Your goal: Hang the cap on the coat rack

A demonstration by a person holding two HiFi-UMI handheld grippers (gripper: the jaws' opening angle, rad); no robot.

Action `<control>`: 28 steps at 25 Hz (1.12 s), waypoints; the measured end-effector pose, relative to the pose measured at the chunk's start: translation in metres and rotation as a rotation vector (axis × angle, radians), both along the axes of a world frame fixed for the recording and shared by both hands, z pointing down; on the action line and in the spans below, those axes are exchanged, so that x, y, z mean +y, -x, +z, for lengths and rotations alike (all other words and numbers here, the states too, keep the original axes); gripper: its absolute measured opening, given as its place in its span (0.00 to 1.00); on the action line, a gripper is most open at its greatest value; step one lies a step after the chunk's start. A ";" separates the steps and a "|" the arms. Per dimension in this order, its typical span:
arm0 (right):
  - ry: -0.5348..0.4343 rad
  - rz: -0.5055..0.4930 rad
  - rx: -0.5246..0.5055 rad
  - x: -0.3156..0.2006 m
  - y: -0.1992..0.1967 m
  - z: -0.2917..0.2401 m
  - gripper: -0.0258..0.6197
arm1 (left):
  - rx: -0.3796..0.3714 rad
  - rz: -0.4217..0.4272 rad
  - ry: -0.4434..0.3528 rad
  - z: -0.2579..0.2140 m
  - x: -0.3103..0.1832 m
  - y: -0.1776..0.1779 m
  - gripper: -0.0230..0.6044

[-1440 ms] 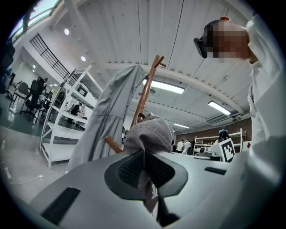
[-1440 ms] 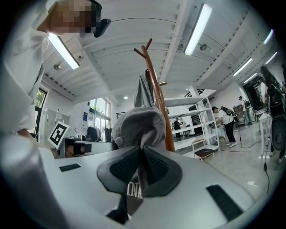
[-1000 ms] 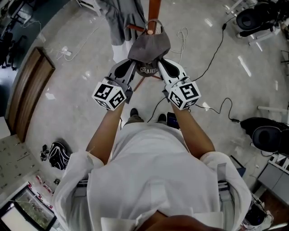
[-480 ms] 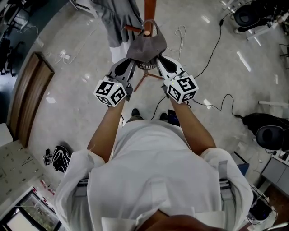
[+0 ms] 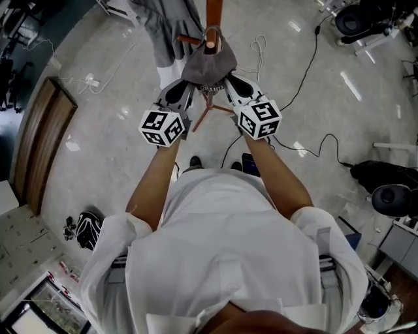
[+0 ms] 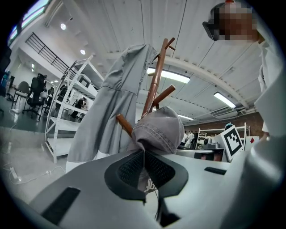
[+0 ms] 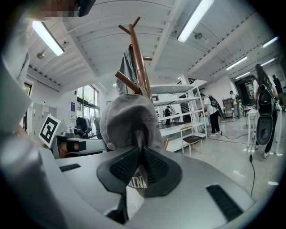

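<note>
Cap (image 5: 209,64) is pinched at its lower edge from both sides: my left gripper (image 5: 188,85) is clenched on the grey cloth and my right gripper (image 5: 228,83) is clenched on it too, and each gripper view shows fabric squeezed between the ribbed pads. I have it held up against the coat rack (image 5: 214,12), with the crown resting at a wooden peg (image 6: 124,124). From the head view the back opening seems to sit around a peg tip, though I cannot tell how far the peg has gone through. A grey garment (image 6: 107,103) hangs on the rack just beside it. I judge this to be the seating step. To do it well I would move both grippers together and level so the cap does not twist, and push the opening well along the slanted peg toward the pole. Then I would lower a little until the peg takes the weight and the cloth slackens at my pads. Only then would I let go, one side first, watching for any slide and steering clear of the garment.
</note>
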State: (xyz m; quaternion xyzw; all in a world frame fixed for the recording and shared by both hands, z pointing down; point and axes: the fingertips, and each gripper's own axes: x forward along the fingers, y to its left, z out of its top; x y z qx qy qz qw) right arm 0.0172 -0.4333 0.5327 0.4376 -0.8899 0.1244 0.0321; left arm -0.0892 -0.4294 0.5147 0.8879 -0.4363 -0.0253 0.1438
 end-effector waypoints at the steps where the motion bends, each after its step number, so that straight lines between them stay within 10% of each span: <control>1: -0.004 0.005 0.006 -0.001 0.000 0.001 0.10 | -0.013 -0.008 -0.009 0.000 -0.001 0.000 0.07; 28: -0.055 0.047 -0.011 0.029 -0.057 -0.018 0.14 | 0.000 -0.127 -0.044 -0.001 0.038 0.026 0.18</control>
